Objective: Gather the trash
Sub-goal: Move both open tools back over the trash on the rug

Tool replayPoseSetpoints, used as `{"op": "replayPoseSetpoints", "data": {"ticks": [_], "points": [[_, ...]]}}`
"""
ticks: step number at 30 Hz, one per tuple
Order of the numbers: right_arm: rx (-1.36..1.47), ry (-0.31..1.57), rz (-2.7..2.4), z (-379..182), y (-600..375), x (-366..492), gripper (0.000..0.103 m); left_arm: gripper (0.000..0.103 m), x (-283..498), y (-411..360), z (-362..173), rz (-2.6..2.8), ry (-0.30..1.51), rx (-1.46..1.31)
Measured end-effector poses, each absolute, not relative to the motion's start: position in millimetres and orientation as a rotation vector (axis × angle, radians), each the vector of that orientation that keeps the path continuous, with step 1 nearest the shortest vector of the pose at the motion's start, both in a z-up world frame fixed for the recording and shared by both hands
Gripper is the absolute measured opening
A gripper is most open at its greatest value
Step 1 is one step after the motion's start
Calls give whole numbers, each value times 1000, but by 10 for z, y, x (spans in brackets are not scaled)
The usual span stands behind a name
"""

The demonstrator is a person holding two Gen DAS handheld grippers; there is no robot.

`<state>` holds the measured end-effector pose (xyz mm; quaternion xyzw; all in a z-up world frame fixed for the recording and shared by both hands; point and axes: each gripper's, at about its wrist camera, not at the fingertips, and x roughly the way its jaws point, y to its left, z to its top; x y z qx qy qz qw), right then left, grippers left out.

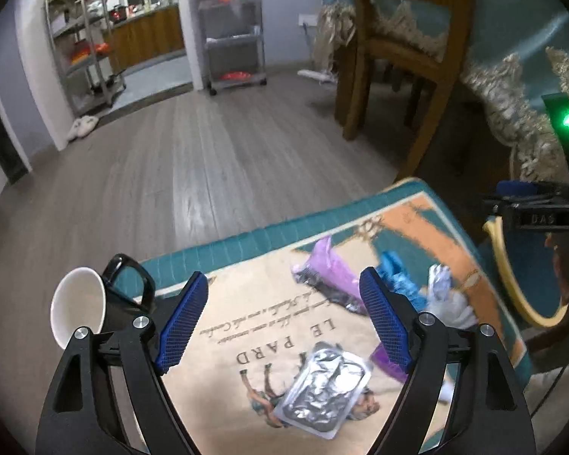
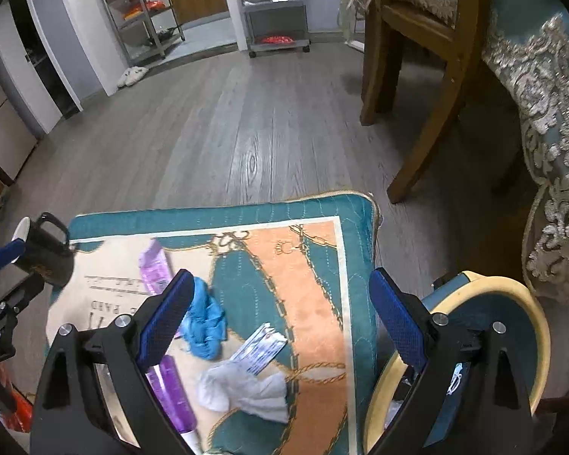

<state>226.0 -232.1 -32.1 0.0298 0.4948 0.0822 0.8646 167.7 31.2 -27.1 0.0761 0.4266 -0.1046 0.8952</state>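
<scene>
- Jaws of left gripper (image 1: pixel 284 316) and right gripper (image 2: pixel 280 318): both spread wide, nothing between them.
- Trash lies on the cushion (image 2: pixel 246 212); bin (image 2: pixel 527 299) stands just beside its edge.
- Approach the white tissue (image 2: pixel 242 388) from above, straddle it, and pinch clear of the fabric.

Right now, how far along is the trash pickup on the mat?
Done: the bin beside the mat may hold some scraps; contents unclear. In hand: nothing; the left gripper and right gripper are both open and empty. Left: silver foil pack, blue wad, white tissue, purple wrappers, small foil packet.
</scene>
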Motion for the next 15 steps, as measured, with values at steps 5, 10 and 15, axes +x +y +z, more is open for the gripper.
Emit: {"op": "replayPoseSetpoints", "data": {"ticks": [5,10,15], "points": [[40,1091,232,-558,-2181,2366,91,82,1782,388,-382,-211,913,114],[2,1149,356,-765,-1879,2332,79,82,1843,477,-448,-176,929,111],[32,1252,448,-985,-1661,2266,64,82,1851,516,-540,-148,947,125]]}}
